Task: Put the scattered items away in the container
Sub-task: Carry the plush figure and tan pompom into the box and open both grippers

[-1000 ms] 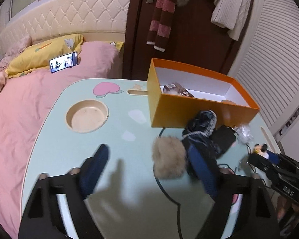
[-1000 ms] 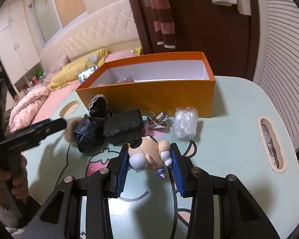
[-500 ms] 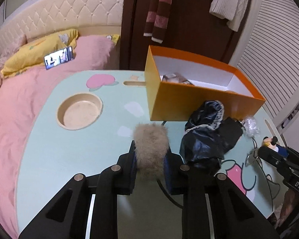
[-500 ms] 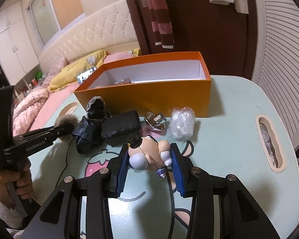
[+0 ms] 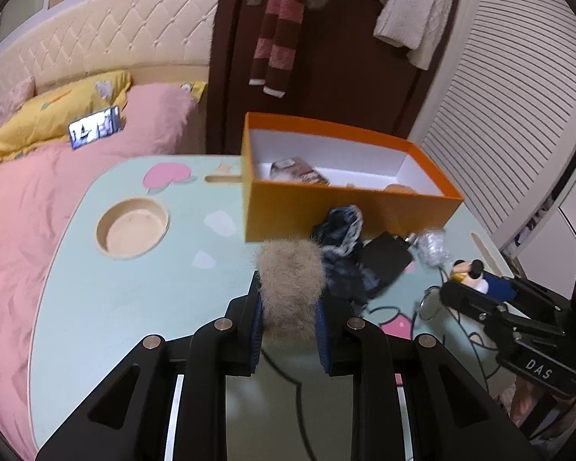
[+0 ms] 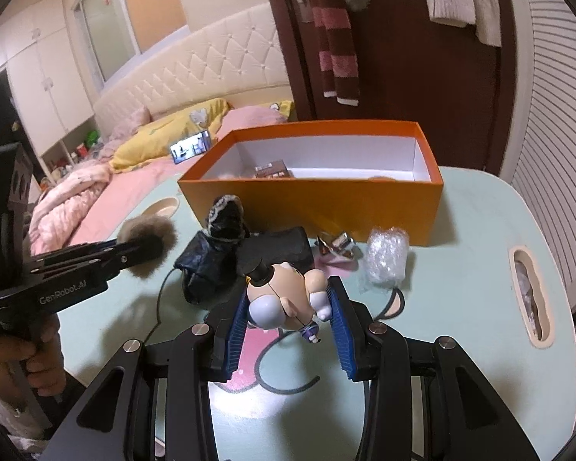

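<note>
My left tongs point(image 5: 290, 326) are clamped on the fur pompom point(image 5: 290, 288); my right tongs point(image 6: 288, 324) grip the doll figure point(image 6: 284, 296); the orange box point(image 6: 315, 199) ahead holds few items; several lie outside it on the worktop point(image 5: 134, 307).

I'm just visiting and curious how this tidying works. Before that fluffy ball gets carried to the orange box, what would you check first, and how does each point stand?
1. Fluffy ball clamped between the left gripper fingers: ok.
2. Ball clear of the table: cannot tell.
3. Orange box open on top with free room: ok.
4. Black bag lying between ball and box, could snag: not ok.
5. Doll figure clamped in the right gripper: ok.
6. The two grippers apart from each other: ok.
</note>
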### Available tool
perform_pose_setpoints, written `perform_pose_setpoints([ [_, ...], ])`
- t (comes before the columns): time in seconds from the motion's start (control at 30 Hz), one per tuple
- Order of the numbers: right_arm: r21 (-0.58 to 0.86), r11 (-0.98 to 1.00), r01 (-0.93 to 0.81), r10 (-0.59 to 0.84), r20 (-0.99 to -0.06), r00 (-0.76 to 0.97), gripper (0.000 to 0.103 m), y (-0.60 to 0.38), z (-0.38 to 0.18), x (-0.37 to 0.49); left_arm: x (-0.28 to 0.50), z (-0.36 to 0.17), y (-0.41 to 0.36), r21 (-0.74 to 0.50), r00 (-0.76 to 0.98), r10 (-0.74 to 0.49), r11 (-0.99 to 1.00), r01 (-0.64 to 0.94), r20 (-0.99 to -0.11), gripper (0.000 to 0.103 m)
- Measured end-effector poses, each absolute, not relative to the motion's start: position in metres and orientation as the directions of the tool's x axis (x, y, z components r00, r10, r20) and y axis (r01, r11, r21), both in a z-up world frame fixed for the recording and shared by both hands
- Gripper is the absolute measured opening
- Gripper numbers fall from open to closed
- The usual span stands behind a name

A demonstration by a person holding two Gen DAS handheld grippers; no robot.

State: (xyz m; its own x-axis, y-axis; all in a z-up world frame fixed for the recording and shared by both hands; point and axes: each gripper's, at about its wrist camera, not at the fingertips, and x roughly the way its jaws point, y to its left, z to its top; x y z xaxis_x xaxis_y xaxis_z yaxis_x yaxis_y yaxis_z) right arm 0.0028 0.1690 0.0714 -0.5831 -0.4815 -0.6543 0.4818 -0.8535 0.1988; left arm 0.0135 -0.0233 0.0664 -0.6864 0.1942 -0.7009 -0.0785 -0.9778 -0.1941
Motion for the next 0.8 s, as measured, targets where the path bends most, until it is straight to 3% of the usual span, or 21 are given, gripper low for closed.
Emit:
perform_pose_setpoints([
  [0.5,0.145,-0.86,0.489,-0.474,-0.583,-0.66,0.039,0.161,0.108,-0.046,-0.044,0.108,-0.013,-0.173,-0.734,0.223,-0.974,-0.144,-0.642,0.024],
  [0.8,0.157,-0.863,0.481,-0.474,-0.583,-0.66,0.039,0.152,0.109,-0.09,-0.093,0.106,-0.007,-0.164,-0.721,0.221,-0.975,-0.15,-0.657,0.024],
])
